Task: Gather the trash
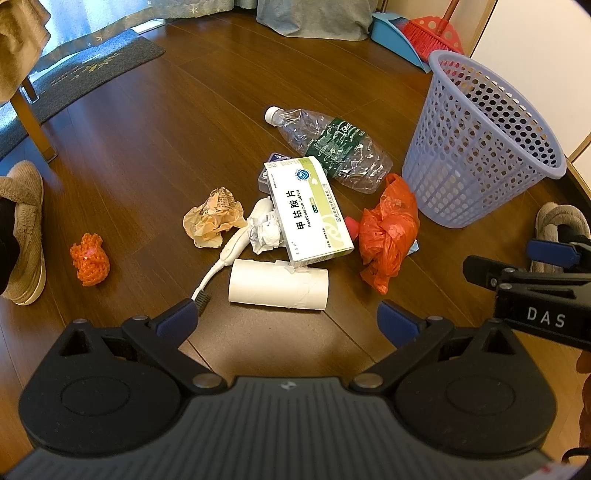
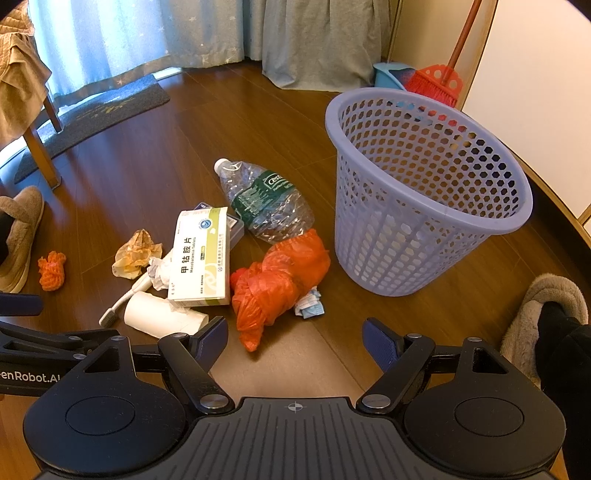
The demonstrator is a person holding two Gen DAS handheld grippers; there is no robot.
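Observation:
Trash lies in a heap on the wooden floor: a white medicine box (image 1: 309, 210) (image 2: 199, 254), a crushed clear bottle (image 1: 332, 147) (image 2: 264, 201), an orange plastic bag (image 1: 388, 230) (image 2: 277, 284), a cardboard roll (image 1: 279, 284) (image 2: 162, 317), crumpled brown paper (image 1: 212, 218) (image 2: 135, 253), white tissue (image 1: 264, 230), a white toothbrush (image 1: 225, 258) and an orange net (image 1: 89, 260) (image 2: 51, 270). A lilac mesh basket (image 1: 480, 147) (image 2: 424, 199) stands upright to the right, looking empty. My left gripper (image 1: 288, 321) hovers open just short of the roll. My right gripper (image 2: 295, 343) is open near the orange bag.
A person's slippered feet flank the heap (image 1: 24, 236) (image 2: 543, 321). A red broom (image 2: 439, 83) and blue dustpan (image 1: 397, 35) lean at the far wall behind the basket. A grey doormat (image 1: 85, 70), a chair leg (image 1: 35, 122) and curtains sit at the back left.

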